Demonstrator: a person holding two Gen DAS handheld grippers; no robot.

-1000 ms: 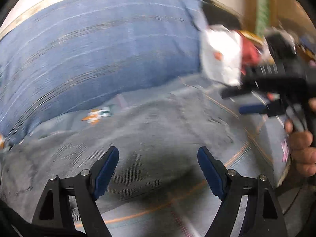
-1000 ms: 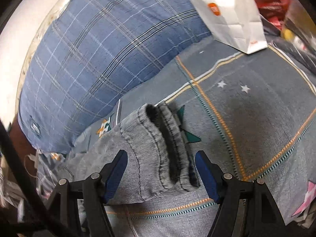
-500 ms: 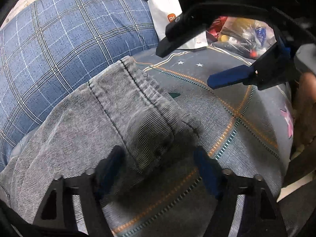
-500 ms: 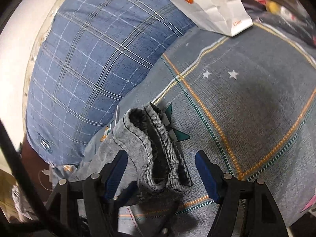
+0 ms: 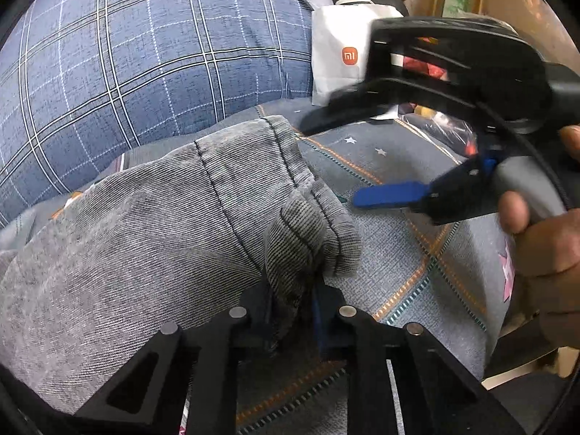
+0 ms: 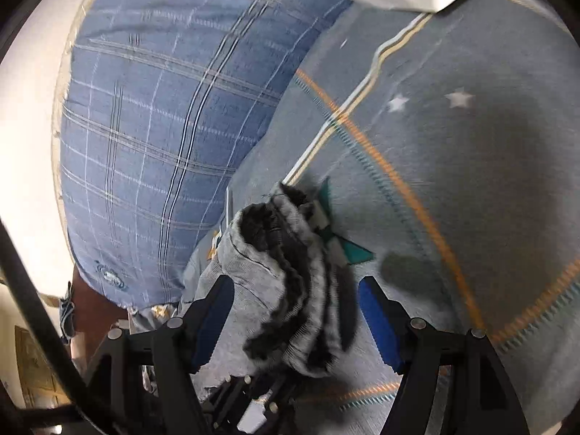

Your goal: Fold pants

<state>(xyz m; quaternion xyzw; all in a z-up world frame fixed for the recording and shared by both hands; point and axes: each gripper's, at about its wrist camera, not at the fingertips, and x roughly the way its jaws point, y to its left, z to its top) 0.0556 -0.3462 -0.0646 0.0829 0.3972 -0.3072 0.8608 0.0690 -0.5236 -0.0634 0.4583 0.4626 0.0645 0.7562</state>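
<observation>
Grey denim pants (image 5: 156, 239) lie on a grey patterned bedsheet (image 5: 409, 253), their leg hems (image 5: 315, 224) bunched at the right. My left gripper (image 5: 291, 308) is shut on the near edge of the hem. My right gripper (image 5: 359, 159) shows in the left wrist view, open, hovering above and right of the hems. In the right wrist view the hems (image 6: 290, 272) sit between the open right gripper (image 6: 295, 311) fingers, untouched. The left gripper's tip is partly visible below them.
A large blue plaid pillow (image 5: 145, 54) lies behind the pants and shows in the right wrist view (image 6: 163, 127). A white paper bag (image 5: 337, 58) stands at the back right, with bright clutter beyond it. The bed's edge runs at the right.
My left gripper moved in on the leg hem and closed on it. My right gripper stayed open and drew closer over the hems.
</observation>
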